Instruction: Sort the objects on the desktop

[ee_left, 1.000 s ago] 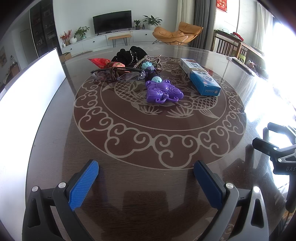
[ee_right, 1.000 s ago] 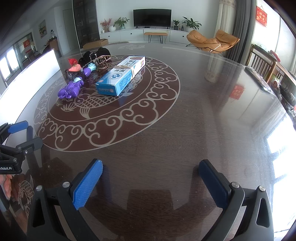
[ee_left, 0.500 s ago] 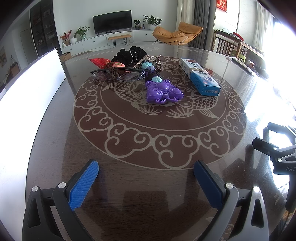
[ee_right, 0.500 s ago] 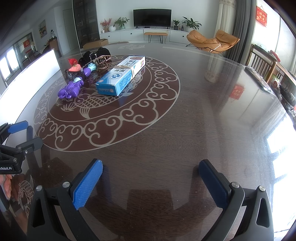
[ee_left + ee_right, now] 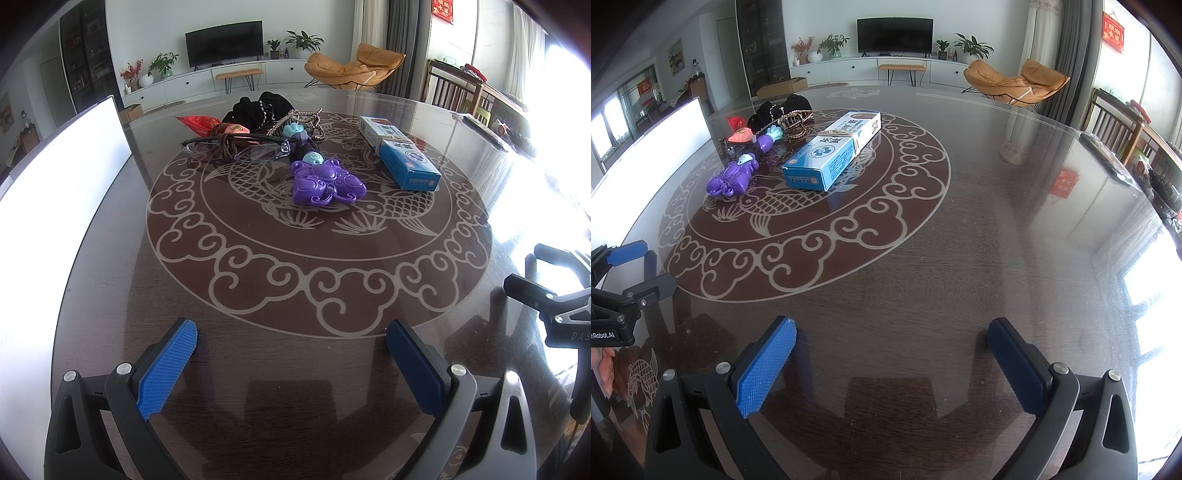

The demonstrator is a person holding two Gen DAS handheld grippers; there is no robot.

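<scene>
A purple toy (image 5: 325,183) lies mid-table, also in the right wrist view (image 5: 733,179). Right of it lie blue-and-white boxes (image 5: 400,157), seen too from the right wrist (image 5: 833,151). Behind are glasses (image 5: 236,149), a black pouch (image 5: 262,109), a red packet (image 5: 195,123) and a bead chain (image 5: 303,122). My left gripper (image 5: 291,350) is open and empty over the near table edge. My right gripper (image 5: 892,354) is open and empty, far from the objects.
The round dark table (image 5: 295,295) has a light fish-and-cloud pattern. A white board (image 5: 55,177) stands along its left edge. The other gripper shows at the right edge of the left wrist view (image 5: 554,306) and at the left edge of the right wrist view (image 5: 620,280).
</scene>
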